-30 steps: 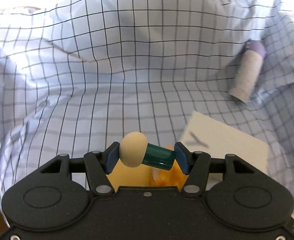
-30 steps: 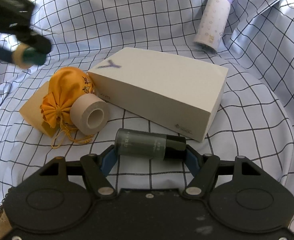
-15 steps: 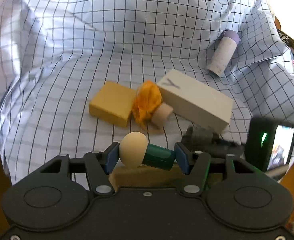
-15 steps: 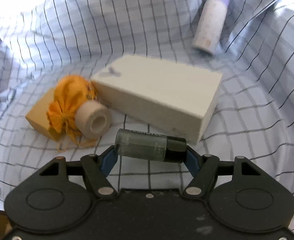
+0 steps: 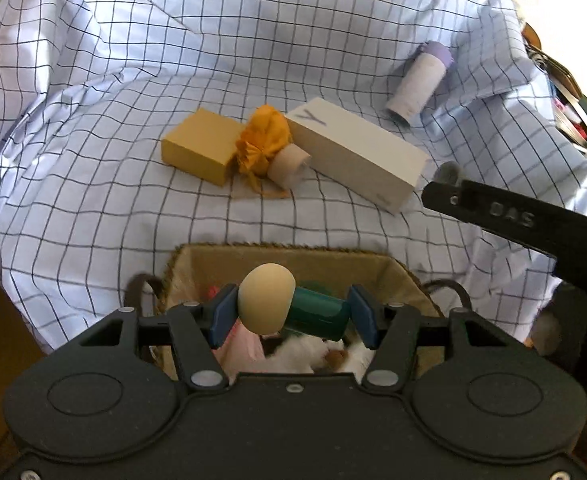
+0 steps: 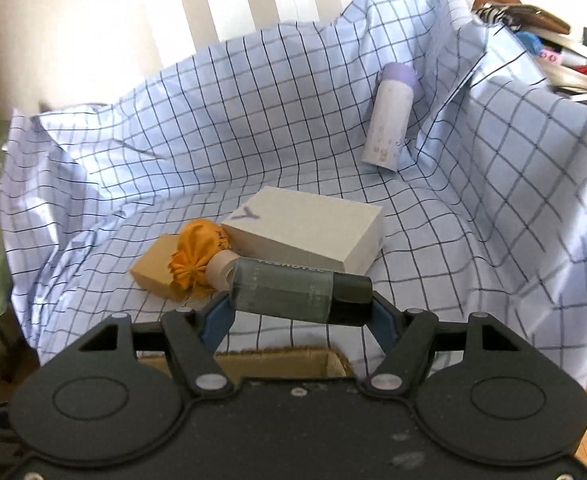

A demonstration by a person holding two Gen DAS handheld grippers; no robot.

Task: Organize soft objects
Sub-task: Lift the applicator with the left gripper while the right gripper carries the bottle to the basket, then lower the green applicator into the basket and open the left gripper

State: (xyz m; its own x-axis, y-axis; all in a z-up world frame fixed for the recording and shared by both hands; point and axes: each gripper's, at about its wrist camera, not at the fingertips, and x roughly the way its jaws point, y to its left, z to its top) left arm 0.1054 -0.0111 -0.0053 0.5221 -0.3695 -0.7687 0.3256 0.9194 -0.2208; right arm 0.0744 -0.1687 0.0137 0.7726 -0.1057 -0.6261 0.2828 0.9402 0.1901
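Observation:
My left gripper (image 5: 291, 312) is shut on a green bottle with a round beige cap (image 5: 267, 298), held sideways over a woven basket (image 5: 277, 250) that holds pink and white fluffy things. My right gripper (image 6: 299, 304) is shut on a grey-green bottle with a dark cap (image 6: 293, 290), held sideways above the basket's rim (image 6: 289, 354). An orange drawstring pouch (image 5: 263, 140) lies on the checked cloth (image 5: 93, 200) between a yellow box (image 5: 199, 146) and a white box (image 5: 357, 156). The pouch also shows in the right wrist view (image 6: 195, 258).
A beige tape roll (image 5: 289, 162) leans against the pouch. A white bottle with a purple cap (image 5: 419, 78) lies at the back right. The right gripper's body (image 5: 513, 224) reaches in at the right. Clutter (image 6: 553, 48) sits beyond the cloth's right edge.
Both grippers have pulled back from the objects on the cloth with their bottles. The woven basket has come into view under both of them.

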